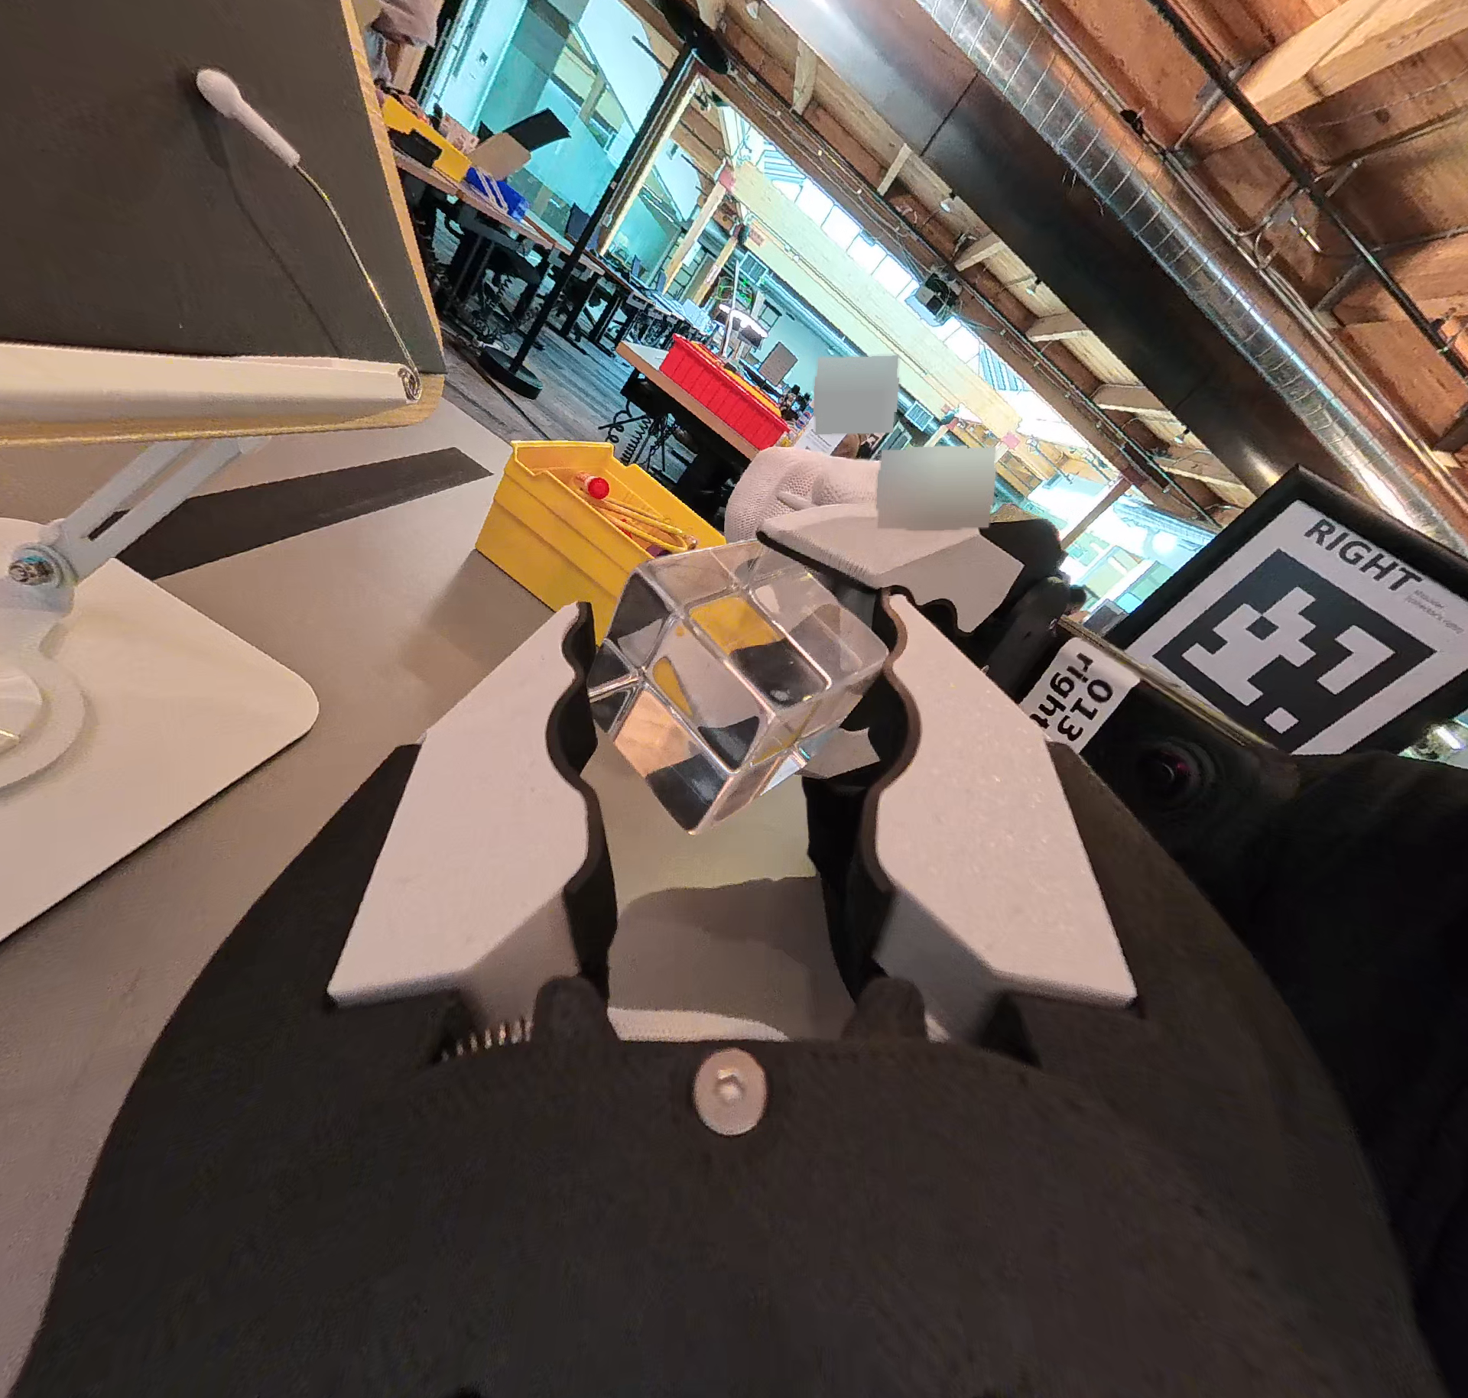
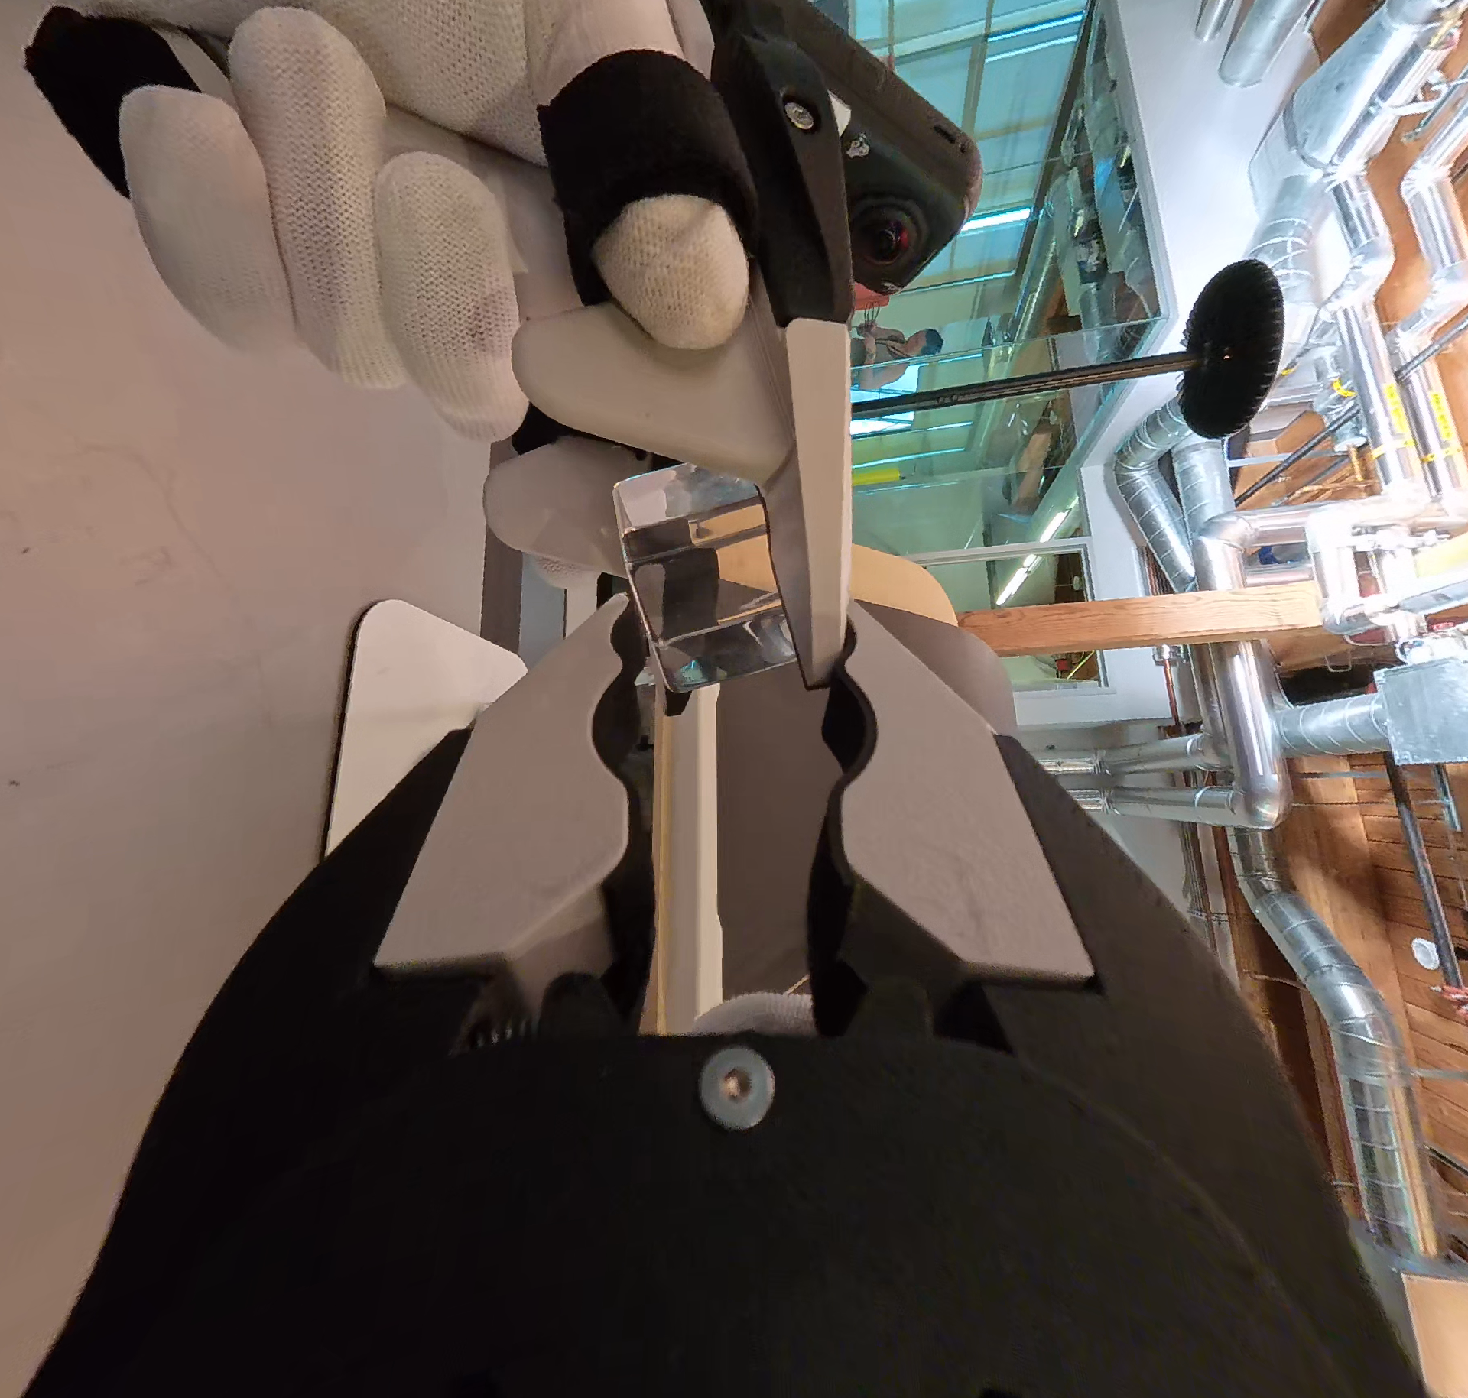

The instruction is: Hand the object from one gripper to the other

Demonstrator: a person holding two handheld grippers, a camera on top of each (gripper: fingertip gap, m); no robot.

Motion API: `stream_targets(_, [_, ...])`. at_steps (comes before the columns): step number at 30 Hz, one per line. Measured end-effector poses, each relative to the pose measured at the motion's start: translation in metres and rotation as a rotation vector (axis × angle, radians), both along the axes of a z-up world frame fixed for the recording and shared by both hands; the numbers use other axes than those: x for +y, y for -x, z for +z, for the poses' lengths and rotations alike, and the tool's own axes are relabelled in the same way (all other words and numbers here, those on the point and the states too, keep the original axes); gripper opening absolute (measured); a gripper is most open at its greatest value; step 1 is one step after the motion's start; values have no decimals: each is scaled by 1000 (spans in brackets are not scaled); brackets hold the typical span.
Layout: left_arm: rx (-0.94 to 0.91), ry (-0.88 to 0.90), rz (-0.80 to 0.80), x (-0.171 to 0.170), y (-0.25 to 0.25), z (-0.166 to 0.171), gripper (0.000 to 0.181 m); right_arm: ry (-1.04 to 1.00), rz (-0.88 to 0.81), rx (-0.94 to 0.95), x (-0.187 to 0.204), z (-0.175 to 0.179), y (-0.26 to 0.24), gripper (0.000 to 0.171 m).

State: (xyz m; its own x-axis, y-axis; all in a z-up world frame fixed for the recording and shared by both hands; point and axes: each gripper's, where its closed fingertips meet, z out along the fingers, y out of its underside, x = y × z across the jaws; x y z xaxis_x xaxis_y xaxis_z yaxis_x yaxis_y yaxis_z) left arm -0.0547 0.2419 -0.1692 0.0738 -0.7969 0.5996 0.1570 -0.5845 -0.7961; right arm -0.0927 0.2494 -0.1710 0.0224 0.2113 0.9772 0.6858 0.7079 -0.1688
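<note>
Since the clear acrylic cube (image 1: 735, 685) sits in mid-air between both pairs of tongs at once, the step in hand reads as the moment of transfer, and it should be done without haste. In the left wrist view the cube lies tilted between the left gripper (image 1: 735, 645) fingertips, which appear closed on its side faces, while a finger of the right gripper (image 1: 874, 558) rests on it from about one o'clock. In the right wrist view the right gripper (image 2: 731, 645) fingertips flank the cube's (image 2: 699, 589) near end; whether they actually pinch it I cannot tell. A gloved hand (image 2: 381, 169) at eleven o'clock holds the left tool. Smooth faces will likely slip, so the receiver should clamp flat faces firmly before the giver lets go. A yellow bin (image 1: 572, 534) sits on the table at eleven o'clock.
</note>
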Motion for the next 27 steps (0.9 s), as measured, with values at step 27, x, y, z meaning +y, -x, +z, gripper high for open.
stream_targets(27, [102,-463,460,21,22,42,74,483,44,519,23,33,-18,40])
